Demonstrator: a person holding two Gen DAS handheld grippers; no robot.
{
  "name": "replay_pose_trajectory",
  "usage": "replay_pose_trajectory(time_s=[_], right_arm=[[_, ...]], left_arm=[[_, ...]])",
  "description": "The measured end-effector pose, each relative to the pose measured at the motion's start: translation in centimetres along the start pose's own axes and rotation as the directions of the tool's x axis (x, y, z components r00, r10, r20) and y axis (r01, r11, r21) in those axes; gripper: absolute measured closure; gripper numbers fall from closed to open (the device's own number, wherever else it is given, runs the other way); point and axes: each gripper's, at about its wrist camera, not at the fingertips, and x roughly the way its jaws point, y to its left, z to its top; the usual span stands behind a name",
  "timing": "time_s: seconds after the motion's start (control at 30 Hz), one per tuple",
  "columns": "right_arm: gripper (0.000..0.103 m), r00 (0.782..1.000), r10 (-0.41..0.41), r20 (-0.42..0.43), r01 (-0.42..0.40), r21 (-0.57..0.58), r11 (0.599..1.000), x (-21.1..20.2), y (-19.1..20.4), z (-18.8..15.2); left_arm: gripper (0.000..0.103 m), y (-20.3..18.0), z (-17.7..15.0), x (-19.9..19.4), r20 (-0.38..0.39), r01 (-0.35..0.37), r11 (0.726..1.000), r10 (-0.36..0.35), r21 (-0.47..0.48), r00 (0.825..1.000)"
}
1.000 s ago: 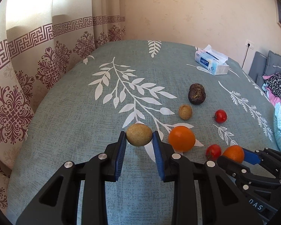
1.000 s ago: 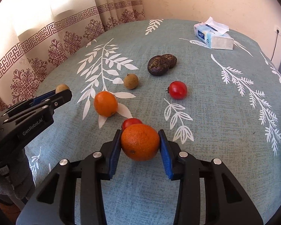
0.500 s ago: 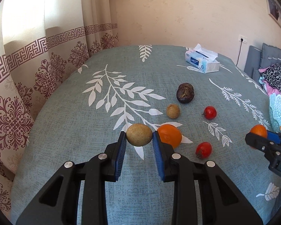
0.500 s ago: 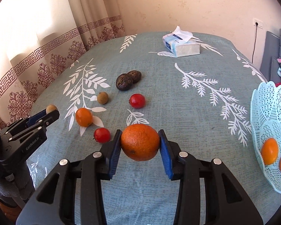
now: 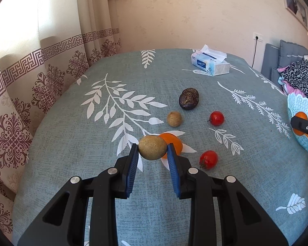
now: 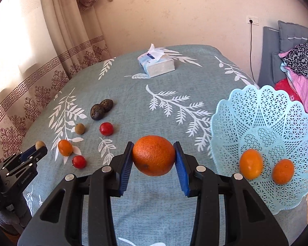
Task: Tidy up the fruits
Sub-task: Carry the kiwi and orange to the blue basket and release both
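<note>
Left gripper (image 5: 153,160), right gripper (image 6: 153,160): matte black angular frames with triangular cut-outs, ribbed blue finger pads (image 6: 126,165), silver round screws (image 5: 113,171), white "GenRobot.AI" lettering (image 6: 26,178) on side.

orange (image 6: 153,155) gripped, 2 oranges (image 6: 251,164) in basket (image 6: 262,110)

The left gripper (image 5: 153,155) is held level above the table, its two blue-padded fingers (image 5: 132,170) pinching a small tan fruit (image 5: 152,147) at their tips. The right gripper (image 6: 153,157), well off to its right, clamps an orange (image 6: 154,155) between its blue pads (image 6: 181,169).
</note>
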Motion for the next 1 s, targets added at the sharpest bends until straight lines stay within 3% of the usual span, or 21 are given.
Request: replay_pose_trajectory(time_s=[0.77,0.9,1.0], right_arm=[[0.062,0.982,-0.187,0.029,0.175,0.241,0.955,-2.1,-11.0,-0.5],[0.049,0.974,-0.218,0.056,0.194,0.285,0.939,-2.9,-12.2,-0.5],[0.047,0.965,-0.248,0.084,0.214,0.288,0.933,-3.8,-12.5,-0.4]], left_arm=[[0.074,-4.5,0.1,-1.1,0.006,0.043,0.995,-0.043,0.095,0.999],[0.074,-5.4,0.0,-1.1,0.002,0.053,0.992,-0.054,0.112,0.999],[0.074,-6.2,0.0,-1.1,0.001,0.063,0.990,-0.063,0.127,0.998]])
